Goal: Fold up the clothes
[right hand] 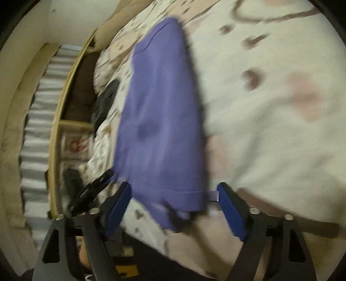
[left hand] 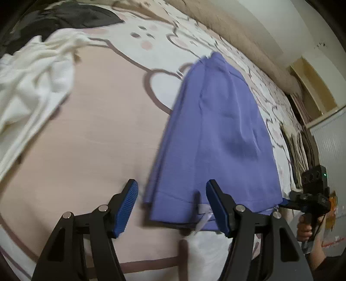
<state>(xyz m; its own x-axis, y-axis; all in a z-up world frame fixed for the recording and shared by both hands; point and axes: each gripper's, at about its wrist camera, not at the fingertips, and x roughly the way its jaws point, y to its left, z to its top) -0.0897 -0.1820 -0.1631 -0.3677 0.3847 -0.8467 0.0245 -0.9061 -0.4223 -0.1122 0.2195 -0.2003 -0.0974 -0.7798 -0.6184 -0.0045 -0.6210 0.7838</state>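
A purple garment [left hand: 218, 134] lies folded into a long strip on the patterned bedsheet [left hand: 90, 138]. Its hemmed near end, with a pale ribbon [left hand: 204, 213], lies between the fingers of my left gripper [left hand: 173, 207], which is open and holds nothing. In the blurred right wrist view the same purple garment [right hand: 160, 121] has its near end between the fingers of my right gripper [right hand: 175, 207], also open and empty. The right gripper also shows in the left wrist view [left hand: 311, 194], at the garment's right corner.
A crumpled white garment [left hand: 32, 86] lies at the left of the bed and a dark garment [left hand: 71, 17] behind it. A beige headboard [left hand: 237, 32] runs along the far side. The bed's wooden edge [right hand: 58, 121] and a radiator [right hand: 36, 129] are on the right gripper's left.
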